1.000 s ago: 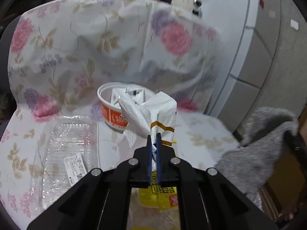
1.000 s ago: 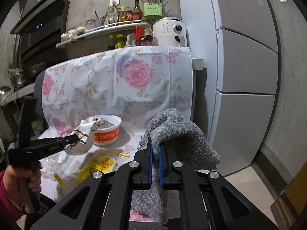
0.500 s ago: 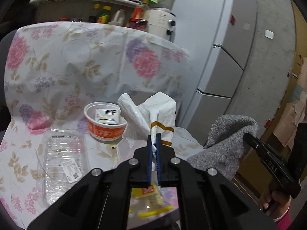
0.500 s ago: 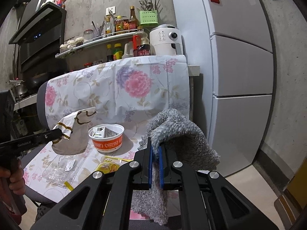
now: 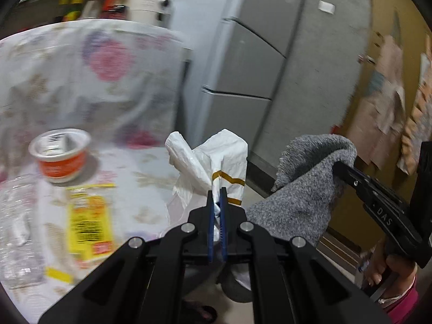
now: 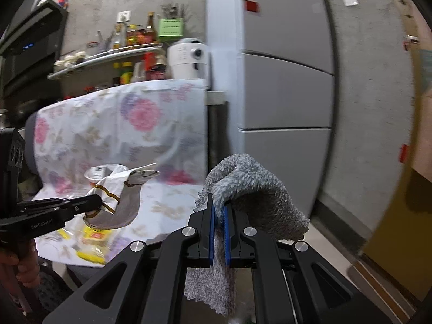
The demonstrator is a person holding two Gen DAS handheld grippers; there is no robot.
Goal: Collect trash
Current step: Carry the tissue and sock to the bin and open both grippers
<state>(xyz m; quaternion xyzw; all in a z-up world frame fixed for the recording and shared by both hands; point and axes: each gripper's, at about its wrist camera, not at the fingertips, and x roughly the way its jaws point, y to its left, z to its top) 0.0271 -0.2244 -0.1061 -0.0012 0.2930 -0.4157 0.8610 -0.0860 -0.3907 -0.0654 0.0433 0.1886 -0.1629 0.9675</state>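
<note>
Both views were swung rightward, away from the floral-covered table and toward the fridge and the yellow wall; motion blur was seen across both frames. A second earlier the table filled the left wrist view; now it was pushed to the left edge. Read as: both loads were being carried off the table, presumably toward a bin, though none was seen.

The grey cloth was kept clamped in the right gripper, jaws near-shut on a fold, the rest draped over and below the fingers. Its grip looked unchanged.

The white plastic bag, with brown trim, was held bunched in the left gripper, jaws fully pinched on its neck. It was lifted clear of the table, beside the cloth, not touching it as far as could be told.

Left behind on the table: the orange-and-white noodle cup, the yellow wrapper, the clear plastic tray. Collection judged incomplete; a return trip would be needed for those three.
</note>
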